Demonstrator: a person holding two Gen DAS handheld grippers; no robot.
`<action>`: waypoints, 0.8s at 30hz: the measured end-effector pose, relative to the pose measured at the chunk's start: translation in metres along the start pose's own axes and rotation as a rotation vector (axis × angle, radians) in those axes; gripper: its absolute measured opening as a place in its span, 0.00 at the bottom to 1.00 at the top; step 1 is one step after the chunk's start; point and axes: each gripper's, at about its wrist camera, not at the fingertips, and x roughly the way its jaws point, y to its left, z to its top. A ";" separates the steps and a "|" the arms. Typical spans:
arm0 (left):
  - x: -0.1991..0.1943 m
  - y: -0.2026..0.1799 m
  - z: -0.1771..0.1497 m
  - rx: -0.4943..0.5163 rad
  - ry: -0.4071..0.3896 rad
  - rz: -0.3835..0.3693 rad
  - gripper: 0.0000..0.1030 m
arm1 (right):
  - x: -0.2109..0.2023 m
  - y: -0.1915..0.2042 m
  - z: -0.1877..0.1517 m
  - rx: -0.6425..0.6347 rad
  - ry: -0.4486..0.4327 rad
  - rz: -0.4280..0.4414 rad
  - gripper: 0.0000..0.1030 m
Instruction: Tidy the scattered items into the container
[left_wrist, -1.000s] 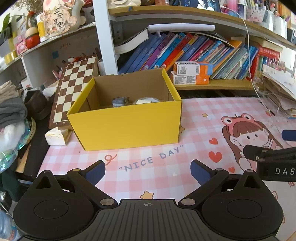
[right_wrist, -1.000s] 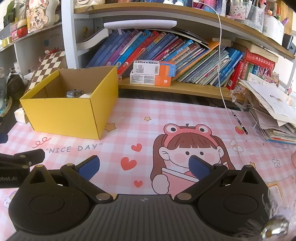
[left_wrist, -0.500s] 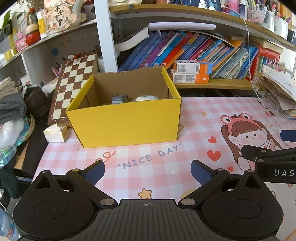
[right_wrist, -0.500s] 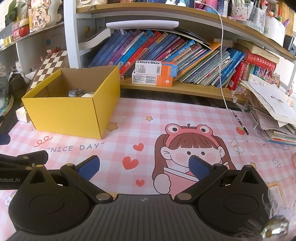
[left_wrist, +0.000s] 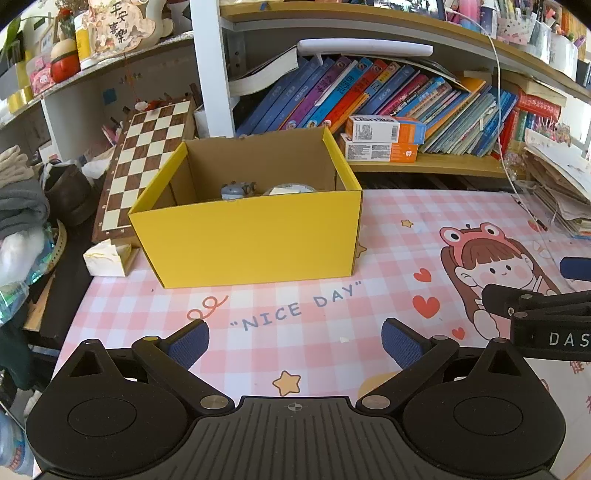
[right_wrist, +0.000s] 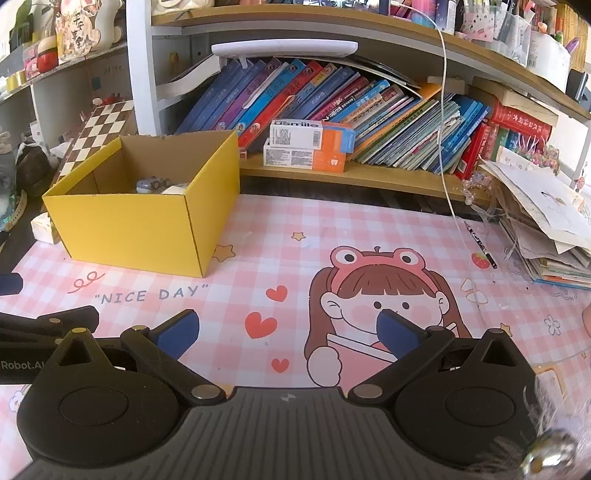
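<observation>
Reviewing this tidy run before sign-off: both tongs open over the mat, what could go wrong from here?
1. The pen still on the mat lies beside the hanging white cable and leaning paper pile; reaching for it could snag either.
2. The left tongs and right tongs sit close together; they may collide.
3. The yellow box looks light; a bump could shift it.

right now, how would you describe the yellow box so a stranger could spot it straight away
On the pink checked desk mat, look to its left rear, just in front of the leaning chessboard. The yellow box stands there, open-topped, with brown cardboard inside. It is the only bright yellow container on the mat, above the words "NICE DAY".
</observation>
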 end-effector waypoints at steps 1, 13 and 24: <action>0.000 0.000 0.000 -0.002 0.001 0.002 0.98 | 0.000 0.000 0.000 -0.001 0.000 0.000 1.00; -0.003 0.001 0.001 -0.008 -0.012 -0.001 0.98 | 0.000 0.002 0.002 -0.006 0.002 0.007 1.00; -0.004 0.002 0.002 -0.012 -0.014 0.004 0.98 | -0.001 0.003 0.003 -0.005 0.000 0.010 1.00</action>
